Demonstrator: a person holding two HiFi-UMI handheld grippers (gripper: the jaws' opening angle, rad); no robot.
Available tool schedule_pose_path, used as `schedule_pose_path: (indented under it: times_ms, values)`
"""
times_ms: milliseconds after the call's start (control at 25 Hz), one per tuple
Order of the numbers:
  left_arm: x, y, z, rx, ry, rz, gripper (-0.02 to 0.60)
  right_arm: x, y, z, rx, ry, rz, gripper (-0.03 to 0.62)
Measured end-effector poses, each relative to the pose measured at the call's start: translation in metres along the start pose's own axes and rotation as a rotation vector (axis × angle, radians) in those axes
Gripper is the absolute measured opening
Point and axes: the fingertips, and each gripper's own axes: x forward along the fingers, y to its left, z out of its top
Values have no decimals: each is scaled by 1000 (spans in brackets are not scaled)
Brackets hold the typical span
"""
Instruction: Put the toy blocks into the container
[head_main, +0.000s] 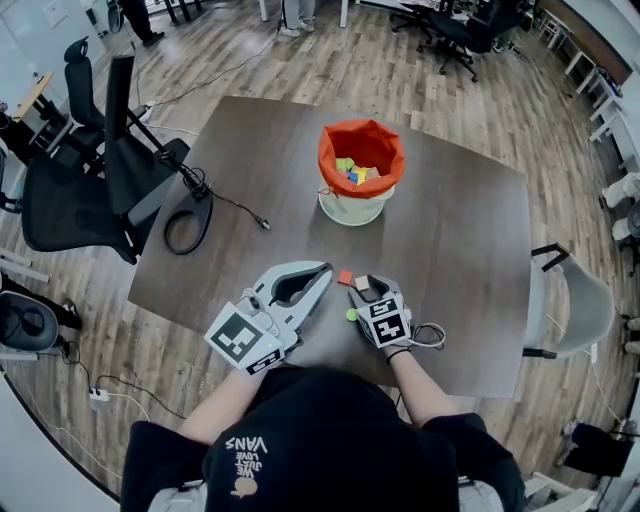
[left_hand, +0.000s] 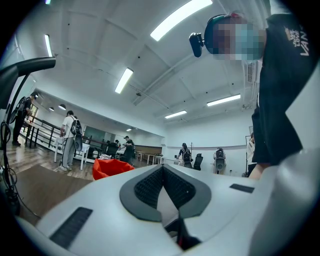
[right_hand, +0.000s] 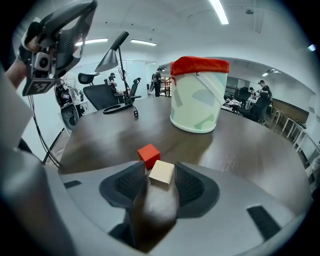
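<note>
A white container (head_main: 352, 205) with an orange liner (head_main: 362, 143) stands mid-table and holds several coloured blocks. On the near part of the table lie a red block (head_main: 345, 277), a beige block (head_main: 362, 284) and a small green piece (head_main: 352, 314). My right gripper (right_hand: 160, 167) points down at the table, open, with the beige block (right_hand: 162, 175) lying between its pads. The red block (right_hand: 148, 155) lies just beyond it, and the container (right_hand: 197, 100) stands further back. My left gripper (head_main: 322, 270) hovers level to the left, shut and empty; its pads (left_hand: 150, 187) meet at the tip.
A black cable loop (head_main: 187, 225) and a lamp arm (head_main: 165, 150) lie on the table's left side. Black office chairs (head_main: 75, 190) stand at the left and a grey chair (head_main: 575, 300) at the right edge. People stand far off in the room.
</note>
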Motion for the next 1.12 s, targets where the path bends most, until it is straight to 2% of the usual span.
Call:
schedule_pose_path:
  times_ms: [560,640,1120]
  values:
    - [0,3,0,-1,2,4,11,14,-8,-17,36,80,-19,184]
    - [0,4,0,-2,3,5,11,14,-8,-18,26,82,-17,169]
    - [1,1,0,-7,-4,1,11,-9,-10,5,9,-15,-37,156]
